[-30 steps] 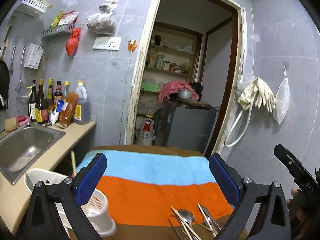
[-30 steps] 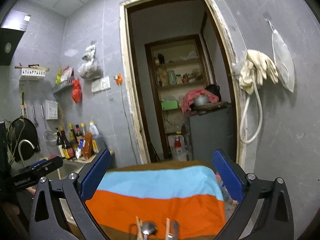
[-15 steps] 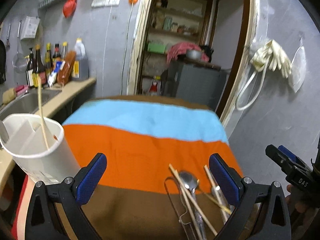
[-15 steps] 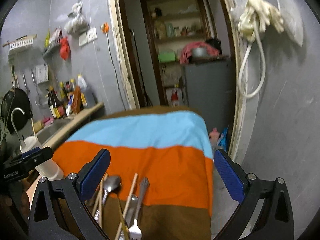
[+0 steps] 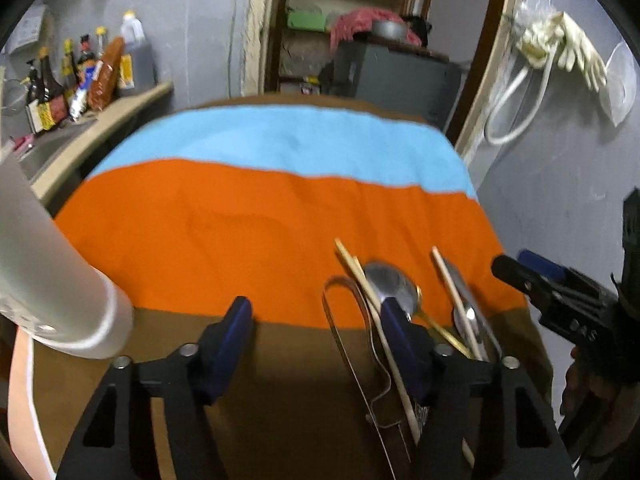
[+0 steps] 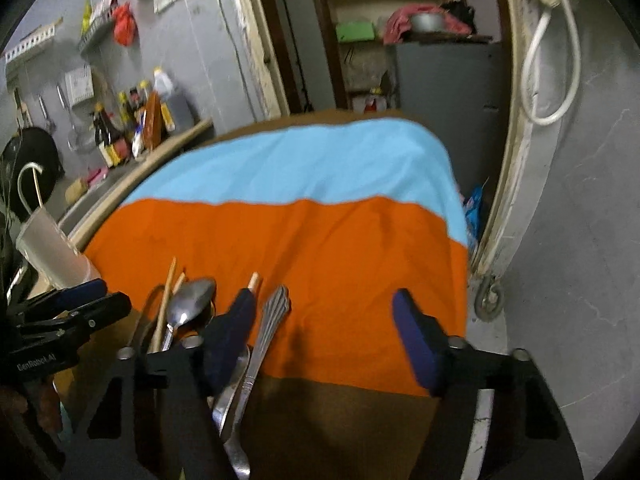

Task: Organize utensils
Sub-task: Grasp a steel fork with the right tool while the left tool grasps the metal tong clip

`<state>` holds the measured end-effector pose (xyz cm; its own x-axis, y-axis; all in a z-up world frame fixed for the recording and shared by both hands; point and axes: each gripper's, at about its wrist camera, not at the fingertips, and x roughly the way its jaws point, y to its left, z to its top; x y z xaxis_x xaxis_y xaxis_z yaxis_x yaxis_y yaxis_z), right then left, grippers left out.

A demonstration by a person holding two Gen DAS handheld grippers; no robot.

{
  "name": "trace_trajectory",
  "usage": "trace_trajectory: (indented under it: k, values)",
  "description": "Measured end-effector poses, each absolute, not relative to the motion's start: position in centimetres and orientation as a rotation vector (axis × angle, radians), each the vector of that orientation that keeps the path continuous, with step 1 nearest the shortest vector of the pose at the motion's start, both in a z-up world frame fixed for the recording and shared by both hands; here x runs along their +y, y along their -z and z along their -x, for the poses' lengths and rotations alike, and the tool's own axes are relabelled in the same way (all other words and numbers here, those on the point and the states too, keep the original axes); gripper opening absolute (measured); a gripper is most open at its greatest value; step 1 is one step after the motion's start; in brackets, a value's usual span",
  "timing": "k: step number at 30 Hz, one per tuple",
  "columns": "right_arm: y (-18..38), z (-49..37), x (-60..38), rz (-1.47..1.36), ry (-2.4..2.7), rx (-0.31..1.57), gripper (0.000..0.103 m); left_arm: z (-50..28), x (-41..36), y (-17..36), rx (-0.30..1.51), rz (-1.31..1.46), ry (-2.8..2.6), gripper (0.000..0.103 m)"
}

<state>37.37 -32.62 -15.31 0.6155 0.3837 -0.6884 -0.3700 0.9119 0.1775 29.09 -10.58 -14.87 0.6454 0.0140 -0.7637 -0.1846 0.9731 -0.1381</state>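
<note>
A pile of utensils lies on the brown strip of a striped cloth [image 5: 256, 216]: a metal spoon [image 5: 390, 286], wooden chopsticks [image 5: 360, 276], a wire whisk [image 5: 340, 320] and flat metal handles [image 5: 466, 292]. My left gripper [image 5: 320, 316] is open just above the cloth, its right finger over the spoon. A white utensil holder [image 5: 52, 280] stands at the left. In the right wrist view my right gripper [image 6: 324, 312] is open, its left finger over the spoon [image 6: 192, 298], chopsticks [image 6: 166, 296] and a fork handle [image 6: 272, 312].
A counter with a sink and sauce bottles [image 5: 80, 76] runs along the left wall. An open doorway [image 5: 360, 32] leads to a grey cabinet and shelves. Rubber gloves and a hose [image 5: 560, 48] hang on the right wall. The white holder [image 6: 48, 248] also shows left of the right gripper.
Both grippers have tilted down and dropped close to the cloth. Both have narrowed their opening. The utensils now lie right at the fingers, and the white holder is close at the left.
</note>
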Motion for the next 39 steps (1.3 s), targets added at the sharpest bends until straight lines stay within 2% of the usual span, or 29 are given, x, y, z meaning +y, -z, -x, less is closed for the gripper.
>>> trace_trajectory:
  k: [8,10,11,14,17,19,20,21,24,39]
  values:
    - [16.6,-37.8,-32.3,-0.031,-0.462,0.838,0.053,-30.1,-11.8,16.4,0.94,0.17,-0.108,0.056]
    - [16.7,-37.8,-32.3,-0.035,-0.464,0.844,0.053,-30.4,-12.0,16.5,0.949,0.142,-0.119,0.052]
    - [16.8,-37.8,-32.3,-0.036,-0.465,0.847,0.053,-30.6,-12.1,16.4,0.954,0.129,-0.123,0.049]
    - [16.9,-37.8,-32.3,-0.034,-0.471,0.855,0.053,-31.0,-11.9,16.3,0.968,0.124,-0.116,0.03]
    - [16.9,-37.9,-32.0,-0.029,-0.489,0.863,0.053,-31.1,-11.2,16.2,0.983,0.161,-0.109,0.026]
    - [17.0,-37.8,-31.4,-0.019,-0.513,0.875,0.045,-31.1,-10.8,16.1,0.99,0.193,-0.104,0.024]
    - [17.1,-37.8,-31.2,-0.014,-0.525,0.882,0.034,-30.9,-10.5,16.1,0.992,0.213,-0.098,0.024]
    - [17.3,-37.9,-30.8,-0.005,-0.539,0.895,0.027,-30.8,-10.3,16.1,0.993,0.224,-0.092,0.024]
    - [17.7,-37.9,-30.4,-0.007,-0.572,0.907,0.02,-30.9,-10.3,16.3,1.002,0.218,-0.074,0.024]
    - [18.8,-38.4,-30.9,-0.16,-0.641,1.067,0.01,-31.6,-8.7,16.2,1.017,0.328,-0.019,0.022]
